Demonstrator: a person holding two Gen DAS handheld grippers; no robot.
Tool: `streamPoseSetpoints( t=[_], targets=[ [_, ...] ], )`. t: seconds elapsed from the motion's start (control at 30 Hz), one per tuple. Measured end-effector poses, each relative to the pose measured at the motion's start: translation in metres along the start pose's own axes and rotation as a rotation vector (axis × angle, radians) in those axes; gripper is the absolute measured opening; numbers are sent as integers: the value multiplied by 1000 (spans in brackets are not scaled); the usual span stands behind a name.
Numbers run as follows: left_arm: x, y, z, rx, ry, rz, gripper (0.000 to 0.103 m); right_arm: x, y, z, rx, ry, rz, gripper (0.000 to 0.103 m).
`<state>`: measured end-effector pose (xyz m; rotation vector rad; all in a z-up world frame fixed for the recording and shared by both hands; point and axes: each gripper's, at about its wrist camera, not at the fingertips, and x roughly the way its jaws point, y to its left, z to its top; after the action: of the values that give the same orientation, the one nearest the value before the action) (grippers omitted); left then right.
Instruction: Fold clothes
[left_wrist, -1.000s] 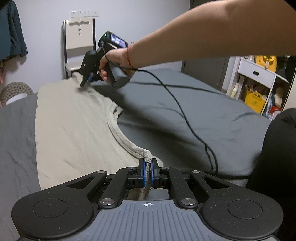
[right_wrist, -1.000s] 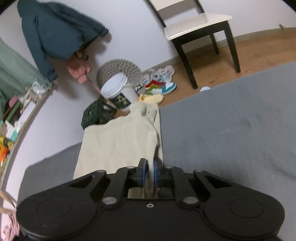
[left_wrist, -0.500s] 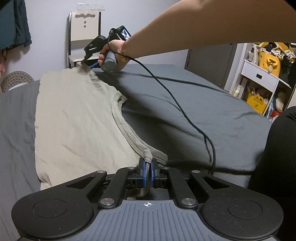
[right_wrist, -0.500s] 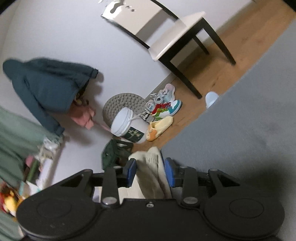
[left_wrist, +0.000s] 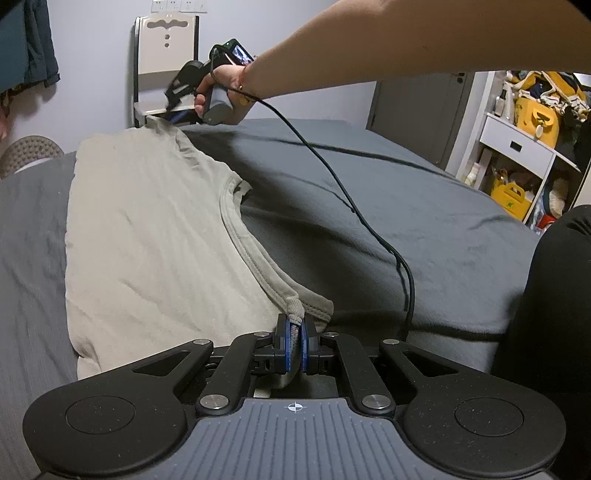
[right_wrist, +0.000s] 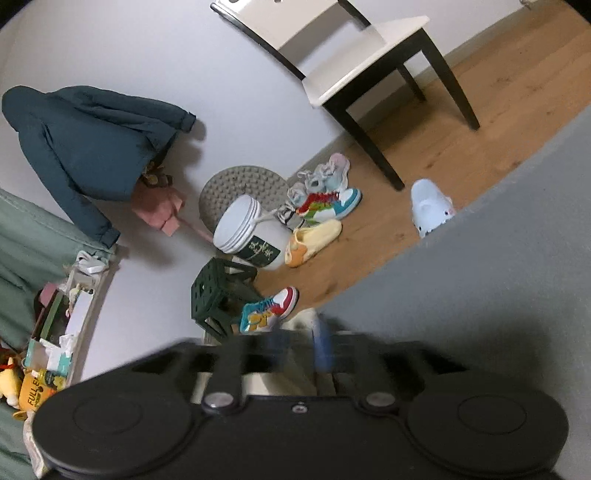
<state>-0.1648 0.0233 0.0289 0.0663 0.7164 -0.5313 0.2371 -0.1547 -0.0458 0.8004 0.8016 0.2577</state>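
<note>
Shirt: beige t-shirt (left_wrist: 147, 236) lies flat on the grey bed (left_wrist: 369, 206), left half.
Left gripper (left_wrist: 294, 345): your fingers are clamped on the near shoulder by the collar.
Right gripper (left_wrist: 177, 96): at the far corner; too blurred in both views to tell the finger gap.
Risk: uneven pull skews the fold. Black cable (left_wrist: 332, 177) may snag the fabric.

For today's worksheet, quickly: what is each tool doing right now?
Left tool: shut on the beige cotton T-shirt, at its collar.
Right tool: blurred, cannot tell.
</note>
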Motion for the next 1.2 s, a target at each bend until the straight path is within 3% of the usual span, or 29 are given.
streamPoseSetpoints(
  t=[0.1,0.23,0.3,0.67,0.8,0.97,1.2],
  targets=[
    [1,0,0,2,2,2,5,2,3,1,-18,42,12,37],
    [1,-1,0,5,2,4,5,7,8,-2,-50,62,-15,17],
    [1,-1,0,5,2,4,5,7,12,-3,-66,61,-28,13],
    [2,-2,-1,5,1,5,5,-4,33,1,-179,-4,-9,17],
    [2,-2,-1,2,1,5,5,8,33,-3,-190,52,-63,17],
    [2,-2,-1,-1,0,2,5,15,41,-11,-244,60,-101,17],
    [2,-1,-1,-5,-1,0,5,13,66,-22,-433,45,-164,36]
  ],
)
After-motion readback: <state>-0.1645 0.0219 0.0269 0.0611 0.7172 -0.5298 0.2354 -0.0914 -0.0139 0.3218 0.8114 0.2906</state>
